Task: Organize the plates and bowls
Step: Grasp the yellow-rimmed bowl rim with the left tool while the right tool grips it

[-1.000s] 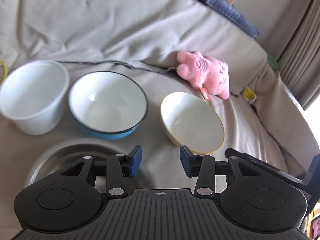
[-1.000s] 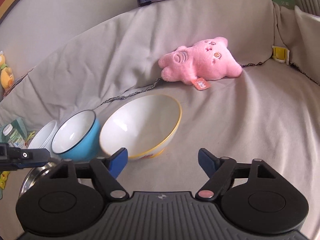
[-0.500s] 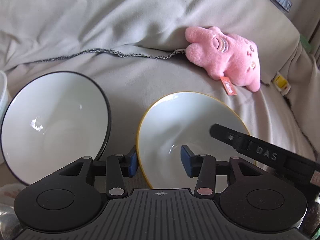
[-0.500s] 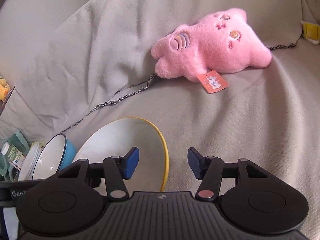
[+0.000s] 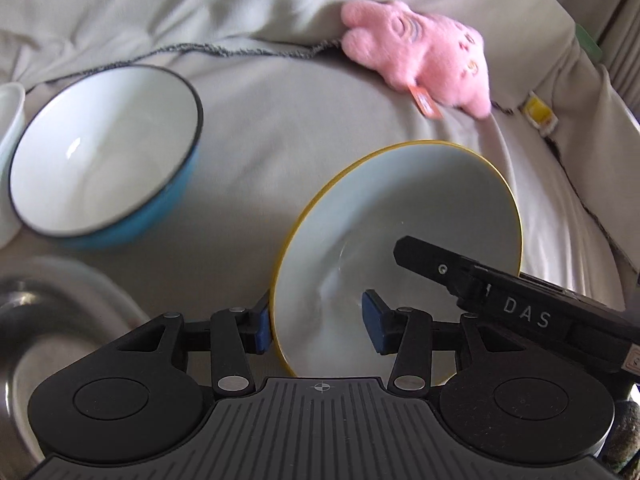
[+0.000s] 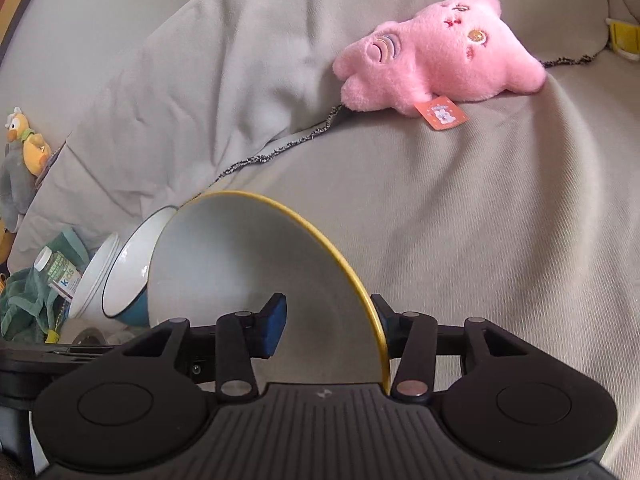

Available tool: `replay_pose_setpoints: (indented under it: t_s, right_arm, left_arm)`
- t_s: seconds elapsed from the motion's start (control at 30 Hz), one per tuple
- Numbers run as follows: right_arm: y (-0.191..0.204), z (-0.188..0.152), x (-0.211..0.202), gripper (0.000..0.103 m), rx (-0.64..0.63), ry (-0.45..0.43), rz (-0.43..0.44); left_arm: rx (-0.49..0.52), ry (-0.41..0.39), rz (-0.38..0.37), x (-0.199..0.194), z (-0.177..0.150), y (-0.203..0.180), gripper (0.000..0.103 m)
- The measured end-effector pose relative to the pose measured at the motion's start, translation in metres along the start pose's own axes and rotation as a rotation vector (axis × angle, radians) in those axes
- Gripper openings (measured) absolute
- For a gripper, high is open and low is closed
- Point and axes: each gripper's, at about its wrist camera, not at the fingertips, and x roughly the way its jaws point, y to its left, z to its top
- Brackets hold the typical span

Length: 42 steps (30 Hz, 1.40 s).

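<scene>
A yellow-rimmed white bowl sits tilted off the sofa cover. My left gripper straddles its left rim, one blue pad outside and one inside the bowl. My right gripper straddles the opposite rim of the same bowl; its body shows in the left wrist view. The pads on both stand apart from the wall, not pressed tight. A blue bowl with a white inside stands to the left, next to a white bowl. A steel plate lies at lower left.
A pink plush toy lies against the sofa back behind the bowls. A yellow and grey bird toy, a green cloth and a small bottle sit at the far left.
Both grippers have closed in around the yellow-rimmed bowl's opposite rims. The bowl has tipped up and risen off the cover. The view has pulled back from the pink toy.
</scene>
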Motion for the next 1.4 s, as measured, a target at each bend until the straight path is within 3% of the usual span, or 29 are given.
replay_pose_setpoints:
  t_s: [0.2, 0.57, 0.7, 0.8, 0.97, 1.2, 1.4]
  right_arm:
    - [-0.001, -0.021, -0.02, 0.057, 0.079, -0.011, 0.015]
    - [-0.018, -0.009, -0.001, 0.051, 0.147, -0.037, 0.059]
    - [-0.016, 0.005, -0.001, 0.051, 0.113, -0.084, 0.014]
    - [-0.017, 0.007, -0.004, 0.051, 0.093, -0.116, -0.012]
    - [-0.028, -0.001, 0.006, 0.051, 0.109, -0.054, 0.004]
    - [-0.037, -0.008, 0.011, 0.041, 0.189, 0.014, 0.126]
    - [-0.036, -0.008, 0.012, 0.036, 0.198, 0.014, 0.133]
  left_arm:
    - [0.039, 0.009, -0.01, -0.011, -0.018, -0.015, 0.06]
    - [0.055, -0.072, 0.044, 0.014, 0.009, -0.015, 0.055]
    - [0.069, -0.091, 0.055, 0.023, 0.021, -0.017, 0.055]
    - [0.085, -0.055, 0.073, 0.032, 0.025, -0.018, 0.054]
    - [0.062, -0.046, 0.072, 0.031, 0.026, -0.013, 0.044]
    - [0.048, -0.052, 0.07, 0.029, 0.024, -0.014, 0.042]
    - [0.035, -0.052, 0.054, 0.029, 0.024, -0.011, 0.042]
